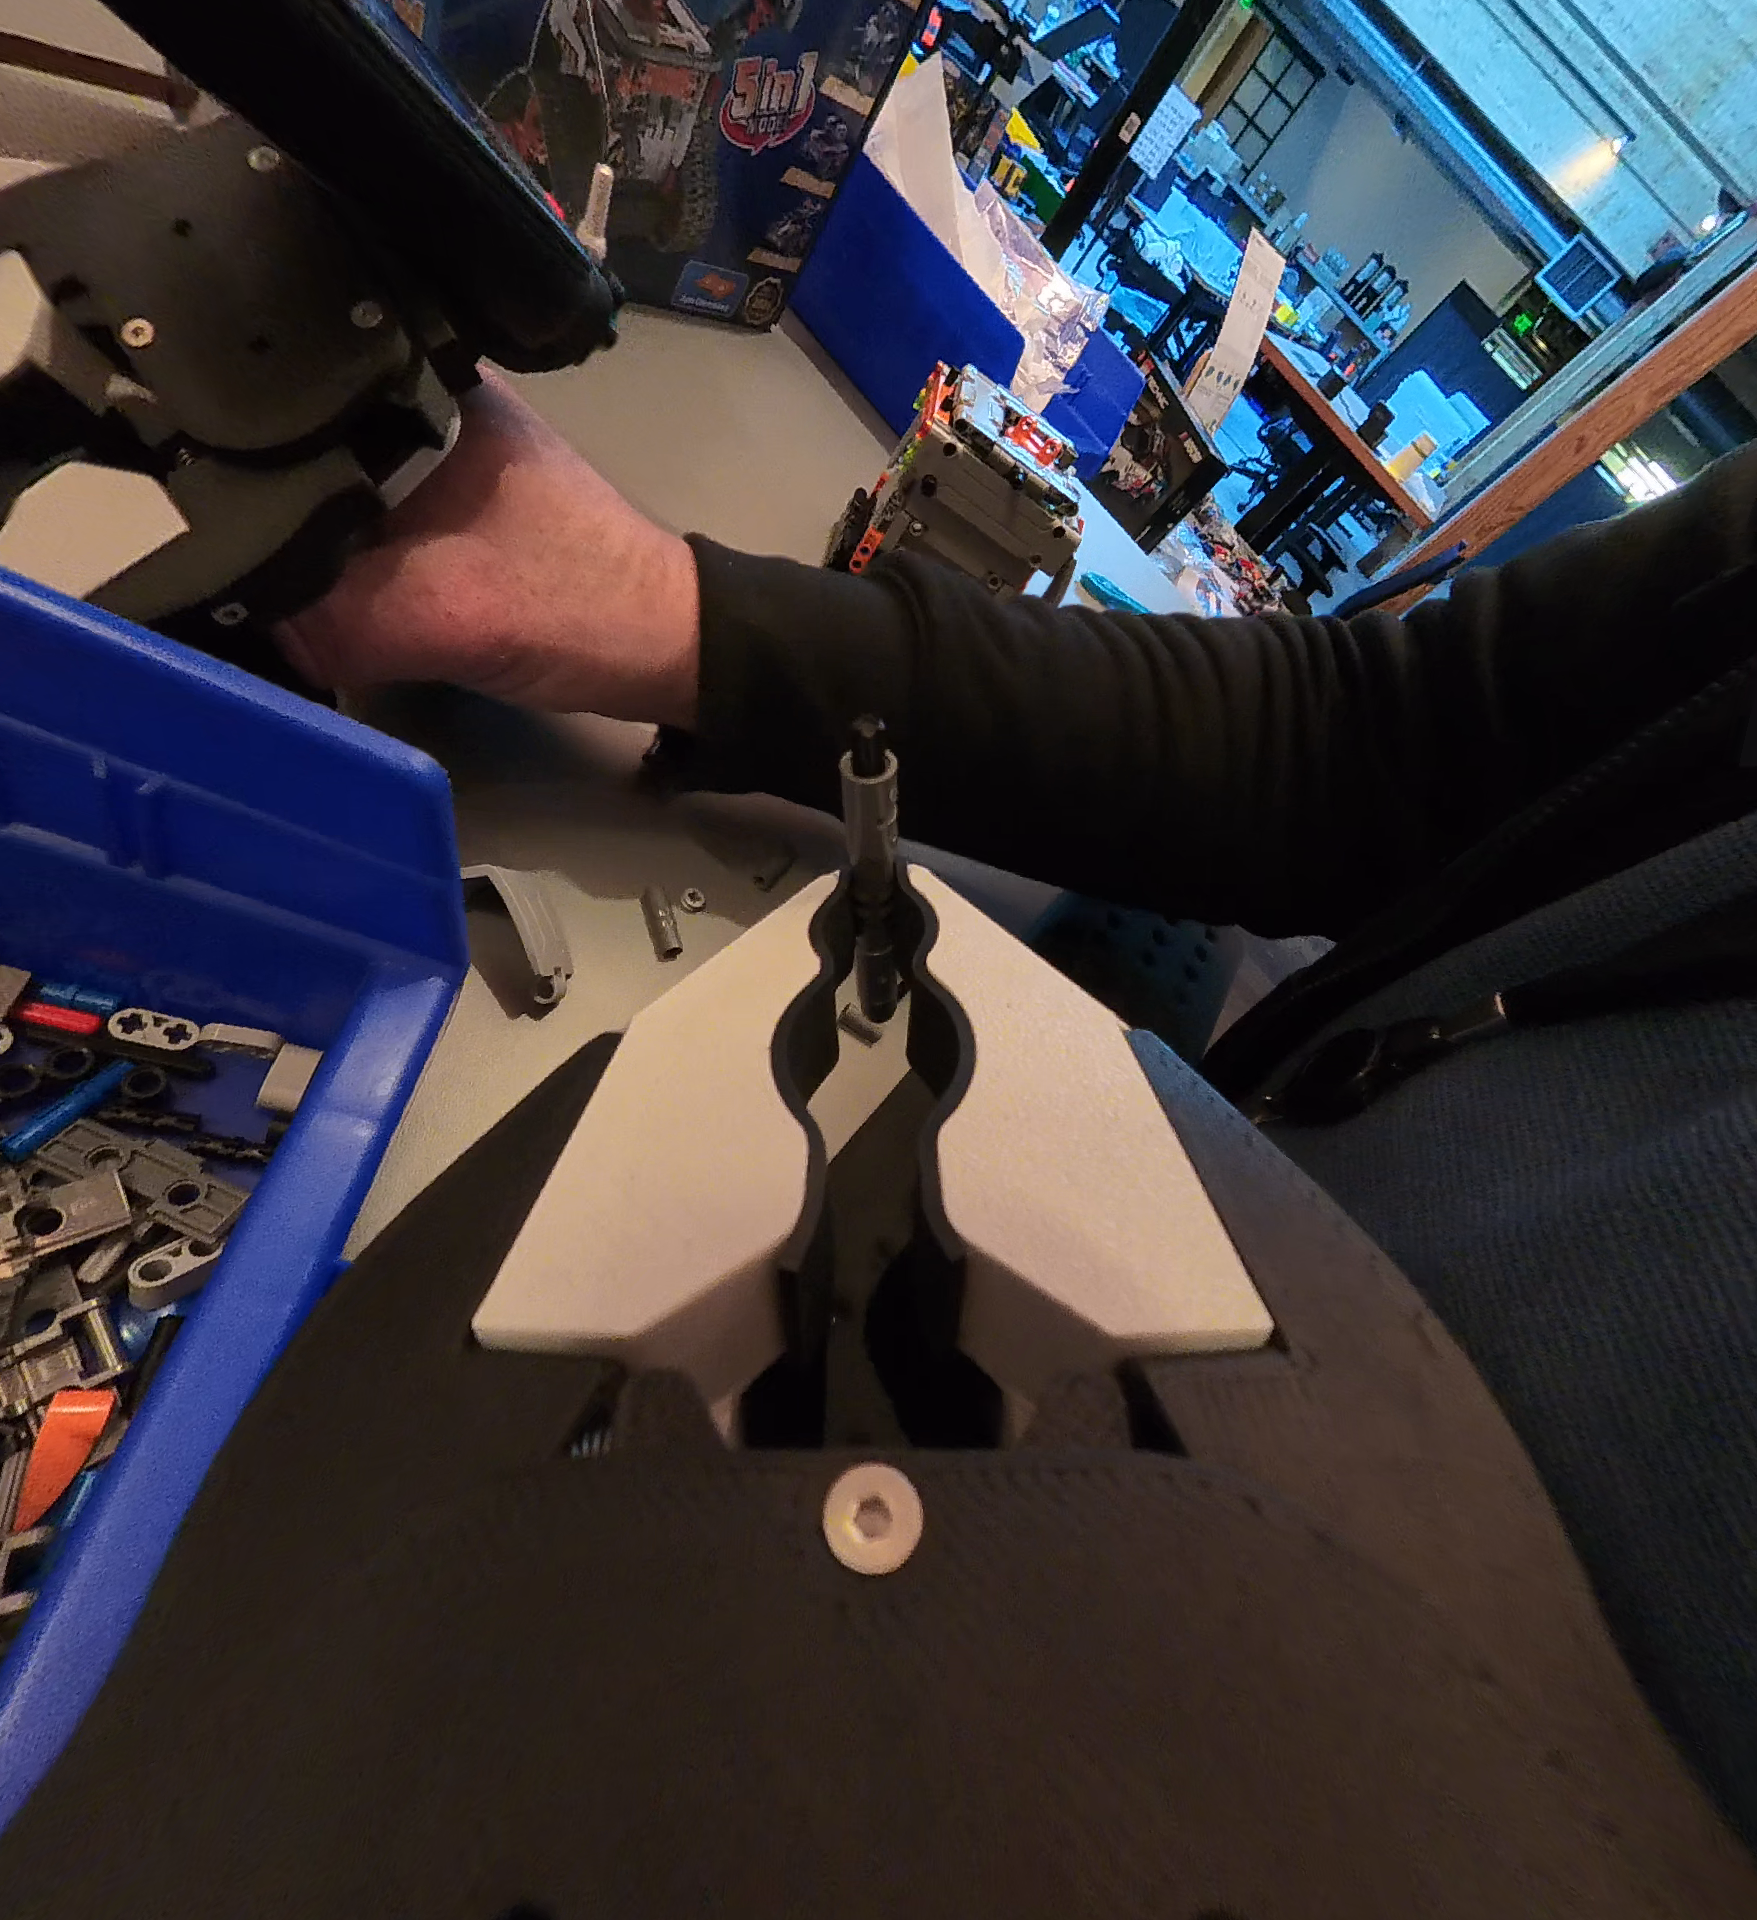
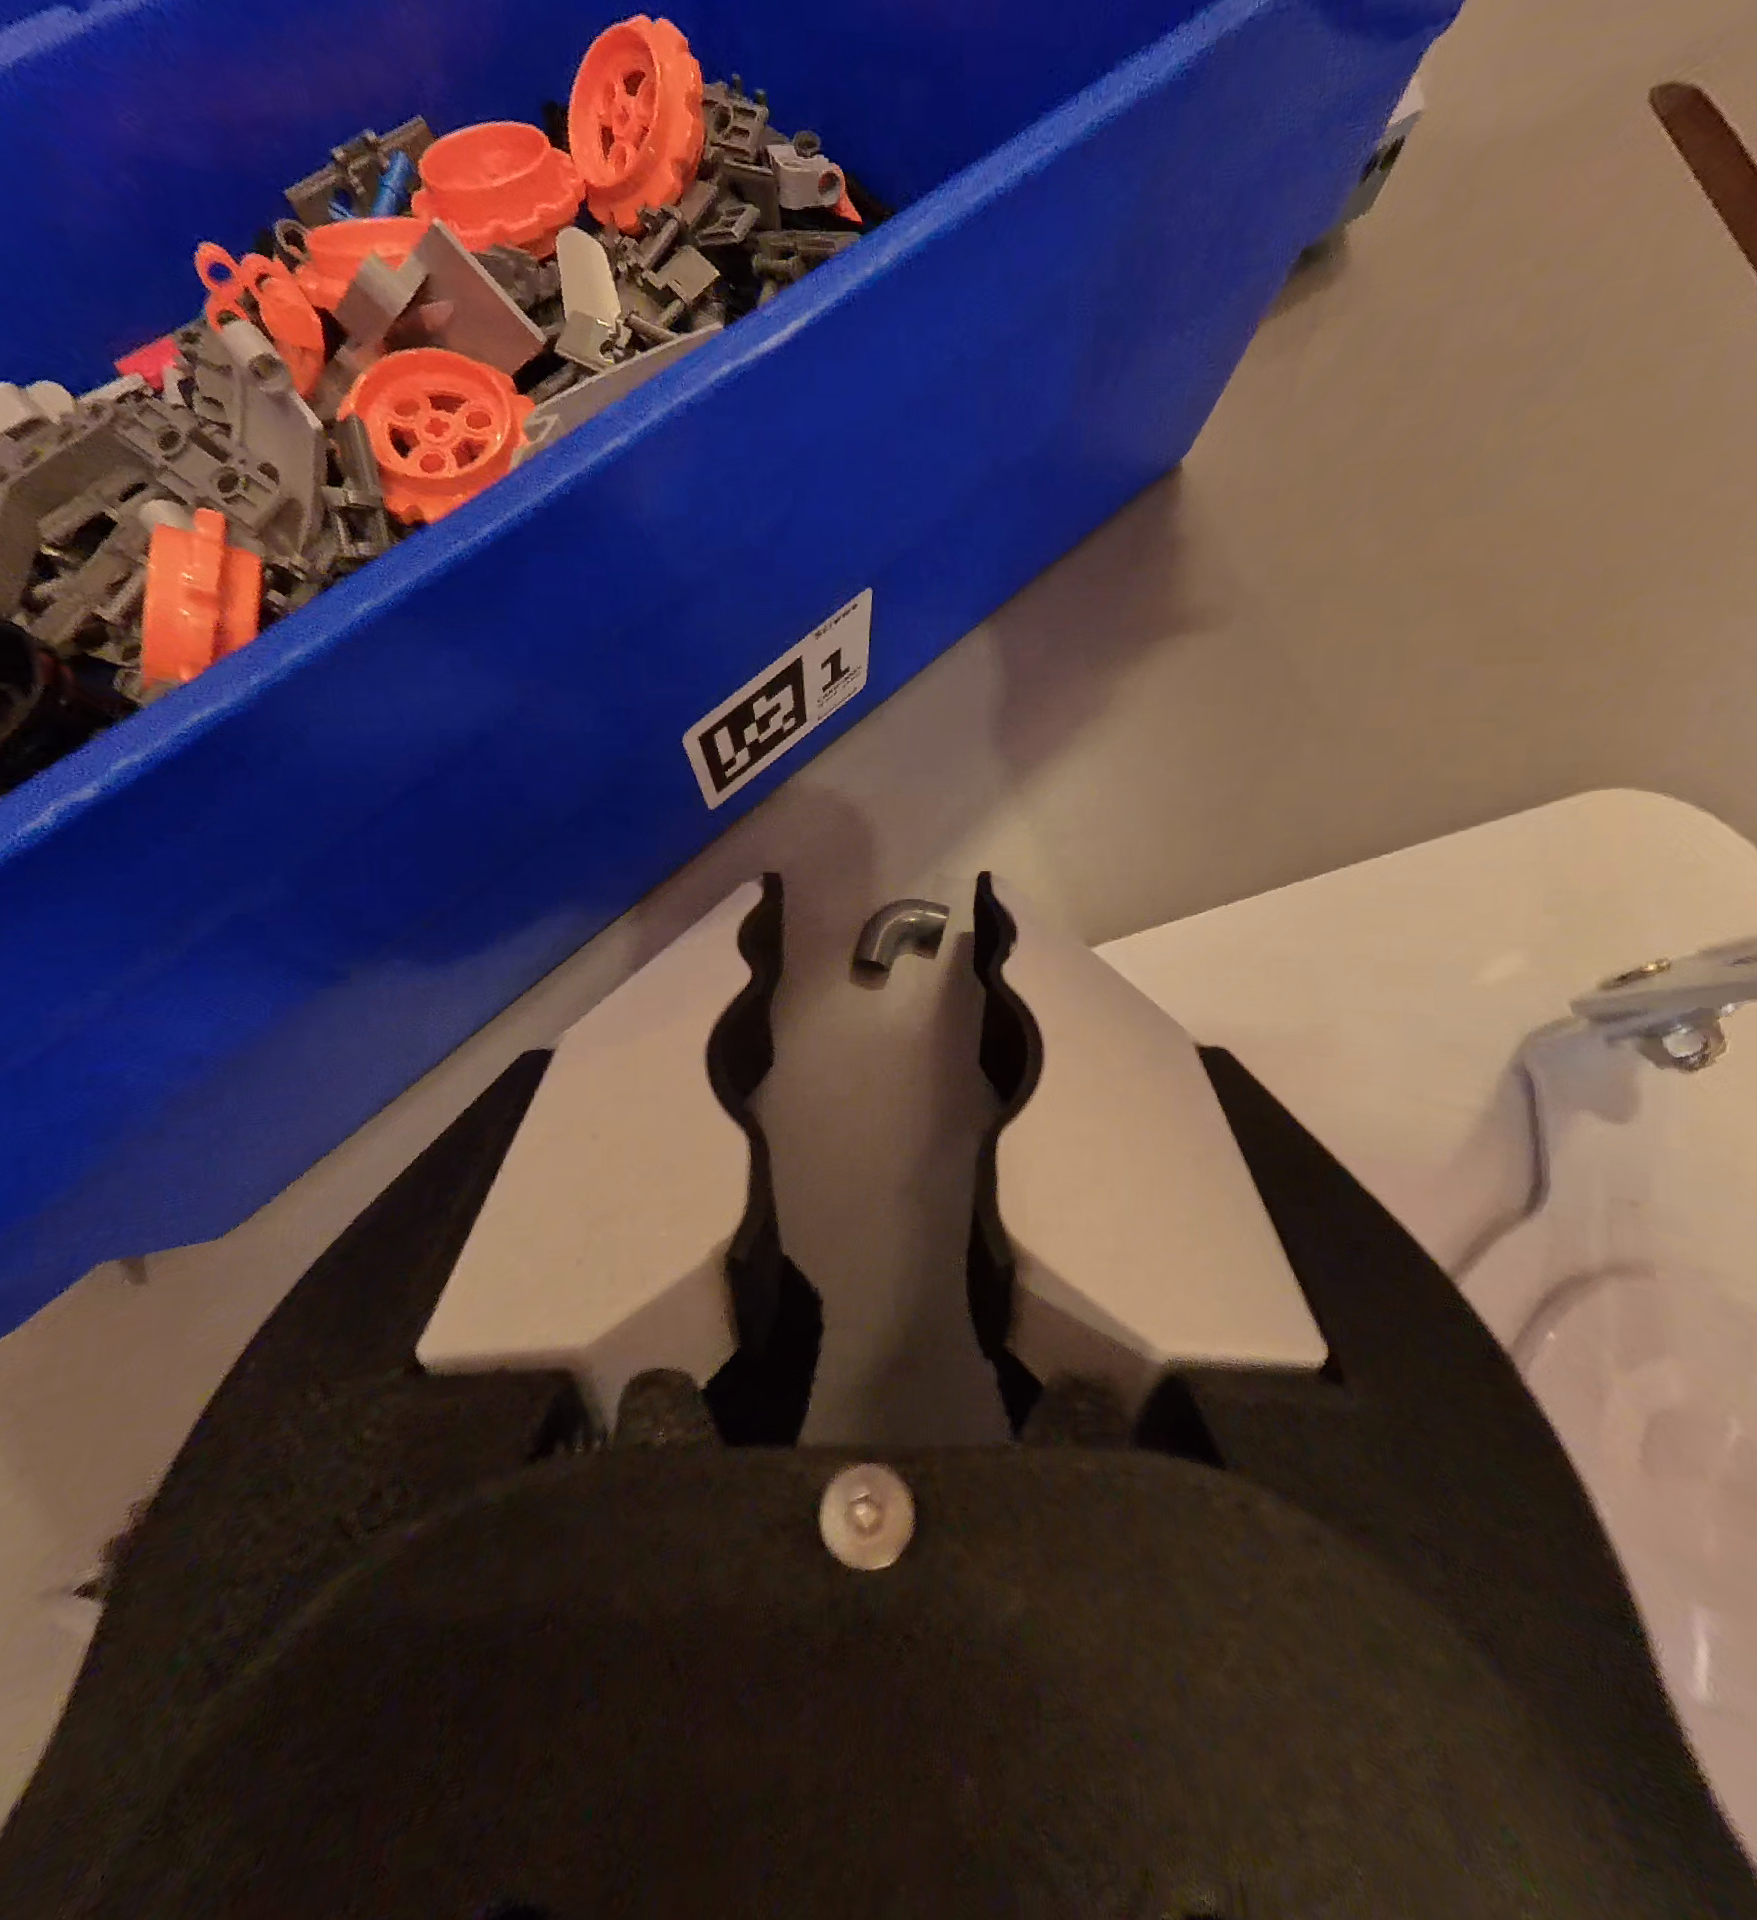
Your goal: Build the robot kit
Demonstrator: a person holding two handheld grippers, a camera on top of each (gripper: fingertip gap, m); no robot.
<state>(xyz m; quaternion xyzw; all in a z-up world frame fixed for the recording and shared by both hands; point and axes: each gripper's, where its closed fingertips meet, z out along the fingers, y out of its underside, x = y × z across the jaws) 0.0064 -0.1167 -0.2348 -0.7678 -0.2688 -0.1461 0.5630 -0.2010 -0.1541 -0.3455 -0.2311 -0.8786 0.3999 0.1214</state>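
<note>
- The blue bin (image 1: pixel 178 831) is cut off at the frame edges in both views; its heap of grey, black and orange parts (image 2: pixel 230 416) is too tangled to sort piece by piece.
- A person's hand (image 1: pixel 500 582) beside the bin is partly hidden behind the right tongs' body, and the black sleeve (image 1: pixel 1113 727) runs off to the right.
- The left tongs (image 1: pixel 874 935), beside the bin, are pressed together on a dark rod (image 1: pixel 869 831) that stands upright, its top poking past the tips; its lower end is hidden between the jaws.
- Small grey pieces (image 1: pixel 661 920) lie on the counter (image 1: pixel 708 436) between the bin and those tips.
- The right tongs (image 2: pixel 879 925) point down at the counter just beside the bin's labelled wall, jaws spread, with a grey elbow piece (image 2: pixel 895 925) lying loose between the tips.
- A white basin (image 2: pixel 1632 1351) on the far side from the bin is cut off.
</note>
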